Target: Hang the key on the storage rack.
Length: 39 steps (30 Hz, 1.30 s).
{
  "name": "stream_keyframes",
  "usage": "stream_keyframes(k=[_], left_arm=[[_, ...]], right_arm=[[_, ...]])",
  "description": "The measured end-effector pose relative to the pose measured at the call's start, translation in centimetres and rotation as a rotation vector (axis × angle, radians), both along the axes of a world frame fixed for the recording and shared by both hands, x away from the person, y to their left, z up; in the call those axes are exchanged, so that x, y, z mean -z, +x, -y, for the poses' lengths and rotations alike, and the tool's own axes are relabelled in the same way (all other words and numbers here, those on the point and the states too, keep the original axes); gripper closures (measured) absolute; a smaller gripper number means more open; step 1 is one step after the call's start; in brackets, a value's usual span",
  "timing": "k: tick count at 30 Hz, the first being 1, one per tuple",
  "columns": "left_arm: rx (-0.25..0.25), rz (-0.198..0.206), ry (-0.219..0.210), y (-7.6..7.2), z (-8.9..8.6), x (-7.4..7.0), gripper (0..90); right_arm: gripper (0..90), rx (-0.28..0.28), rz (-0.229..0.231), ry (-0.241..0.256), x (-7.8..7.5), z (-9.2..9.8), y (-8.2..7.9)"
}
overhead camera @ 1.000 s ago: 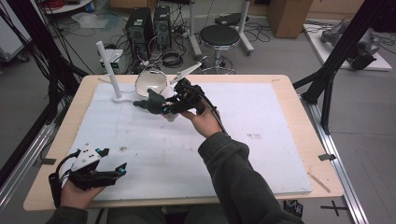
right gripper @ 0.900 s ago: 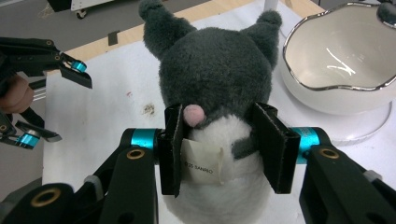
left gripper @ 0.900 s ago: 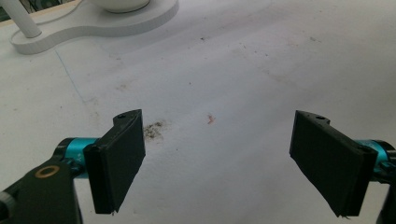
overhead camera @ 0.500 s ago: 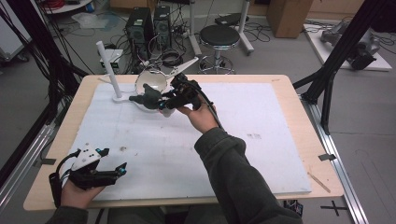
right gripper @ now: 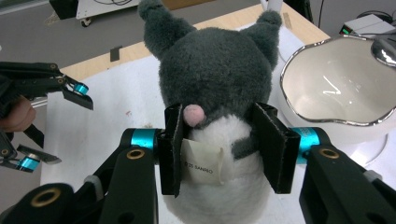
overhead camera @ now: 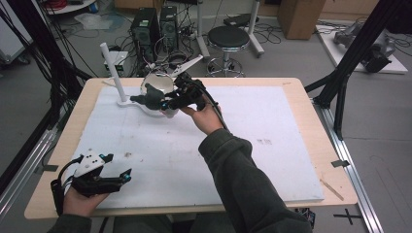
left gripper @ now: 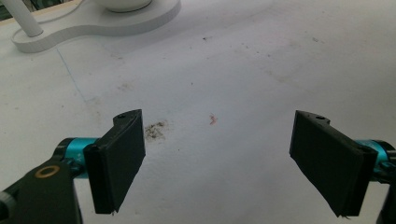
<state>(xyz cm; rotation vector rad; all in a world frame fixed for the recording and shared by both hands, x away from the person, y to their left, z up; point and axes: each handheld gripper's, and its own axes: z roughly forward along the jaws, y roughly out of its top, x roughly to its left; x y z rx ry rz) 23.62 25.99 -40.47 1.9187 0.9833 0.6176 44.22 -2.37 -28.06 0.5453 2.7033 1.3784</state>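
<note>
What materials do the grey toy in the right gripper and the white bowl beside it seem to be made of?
Grey toy: soft plush, matte and fuzzy, with a sewn-in paper-like label; the right gripper pinches it in.
White bowl: probably glazed ceramic, glossy with bright reflections and a silvery wavy rim; coated plastic is possible.

R arm stretches fwd across the table, sleeve to the wrist, hand wrapped round the right gripper (overhead camera: 167, 103) at the far-left part; jaws clamped w/ something between them. L hand sits at the near-left corner, left gripper (overhead camera: 125, 175) low over the surface, jaws wide apart, nothing between.
</note>
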Motion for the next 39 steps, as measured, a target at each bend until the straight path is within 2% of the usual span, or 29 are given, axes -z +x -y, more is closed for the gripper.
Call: stream_keyframes(k=[11,20,26,30,32,35,39], left_arm=[[0.007,-0.004,-0.005,-0.1,0.0,0.0,18.5],[0.009,0.001,-0.006,-0.1,-0.1,0.0,18.5],[0.006,-0.001,-0.009,0.0,-0.1,0.0,18.5],[0.005,0.001,-0.011,0.0,-0.1,0.0,18.6],[0.006,0.000,-0.010,0.0,-0.1,0.0,18.6],[0.005,0.000,-0.010,0.0,-0.1,0.0,18.5],[0.009,0.001,-0.007,0.0,-0.1,0.0,18.6]], right_arm=[[56.3,-0.013,0.033,0.007,-0.7,-1.2,0.3],[56.3,-0.016,0.031,0.019,-1.4,-2.1,1.0],[56.4,-0.024,0.049,0.032,-1.9,-3.2,1.5],[56.4,-0.022,0.032,0.020,-2.0,-4.1,1.8],[56.4,-0.026,0.055,0.025,-2.2,-4.5,1.9],[56.4,-0.018,0.042,0.035,-2.2,-4.8,2.1],[56.4,-0.009,0.053,0.040,-2.2,-5.2,2.5]])
